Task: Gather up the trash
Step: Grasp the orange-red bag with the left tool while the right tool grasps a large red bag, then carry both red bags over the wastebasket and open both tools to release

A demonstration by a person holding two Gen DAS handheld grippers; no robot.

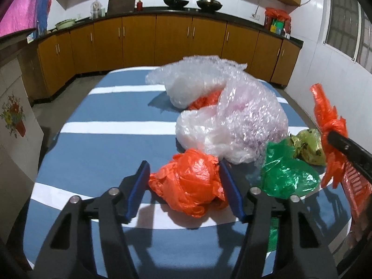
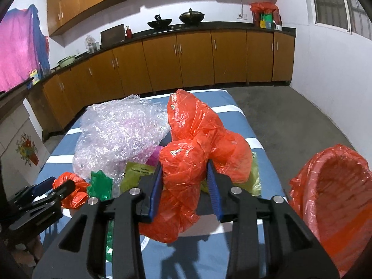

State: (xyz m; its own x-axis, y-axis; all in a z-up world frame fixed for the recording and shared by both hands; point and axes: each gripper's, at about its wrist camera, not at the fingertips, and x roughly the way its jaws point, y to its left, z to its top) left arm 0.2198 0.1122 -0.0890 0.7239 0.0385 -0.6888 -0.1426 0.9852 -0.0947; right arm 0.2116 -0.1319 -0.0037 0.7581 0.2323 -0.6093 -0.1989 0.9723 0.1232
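Observation:
A crumpled orange bag (image 1: 189, 183) lies on the striped table between the fingers of my left gripper (image 1: 184, 173), whose pads touch its sides; this gripper also shows in the right wrist view (image 2: 54, 184). My right gripper (image 2: 183, 174) is shut on a knotted orange bag (image 2: 200, 144) and holds it above the table; that bag also shows at the right of the left wrist view (image 1: 330, 121). Bubble wrap (image 1: 232, 121), a green bag (image 1: 286, 172) and a yellow-green wrapper (image 1: 309, 146) lie behind.
A bin lined with an orange bag (image 2: 334, 200) stands off the table's right edge. The blue and white striped table (image 1: 104, 127) has kitchen cabinets (image 1: 162, 41) behind it. A white board with a flower picture (image 1: 14, 118) stands at the left.

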